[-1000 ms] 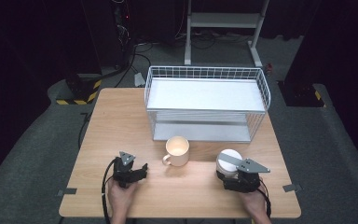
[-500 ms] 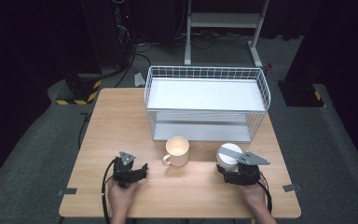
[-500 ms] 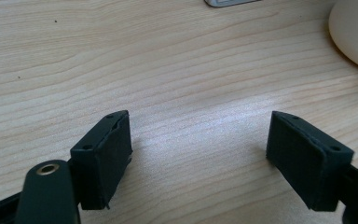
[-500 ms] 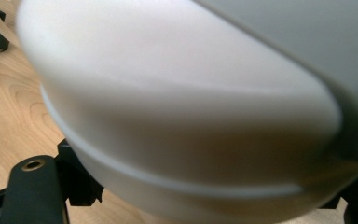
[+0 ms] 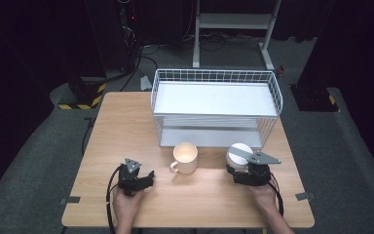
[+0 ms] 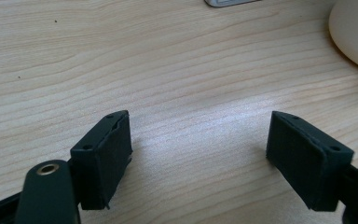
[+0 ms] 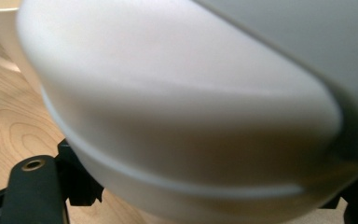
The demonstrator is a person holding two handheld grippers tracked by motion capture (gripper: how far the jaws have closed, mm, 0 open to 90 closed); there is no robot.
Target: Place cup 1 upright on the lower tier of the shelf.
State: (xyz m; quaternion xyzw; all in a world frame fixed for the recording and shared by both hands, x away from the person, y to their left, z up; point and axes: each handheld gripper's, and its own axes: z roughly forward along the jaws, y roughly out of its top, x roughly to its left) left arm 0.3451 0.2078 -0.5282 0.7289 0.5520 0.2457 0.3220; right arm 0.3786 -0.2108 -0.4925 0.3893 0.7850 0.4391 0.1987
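— How far along are we judging this to be?

— Early, we are thinking. The right hand-held gripper [image 5: 246, 171] is reaching around the white bowl [image 5: 238, 153], which is sitting upside down on the surface [image 5: 126, 126] beside the mug [image 5: 185, 157]; we cannot tell if it is clamping yet.

— And the left?

— The left hand-held gripper [image 5: 137, 179] is resting spread wide, holding nothing. The rack [image 5: 214, 105] is standing bare, so nothing is stowed yet.
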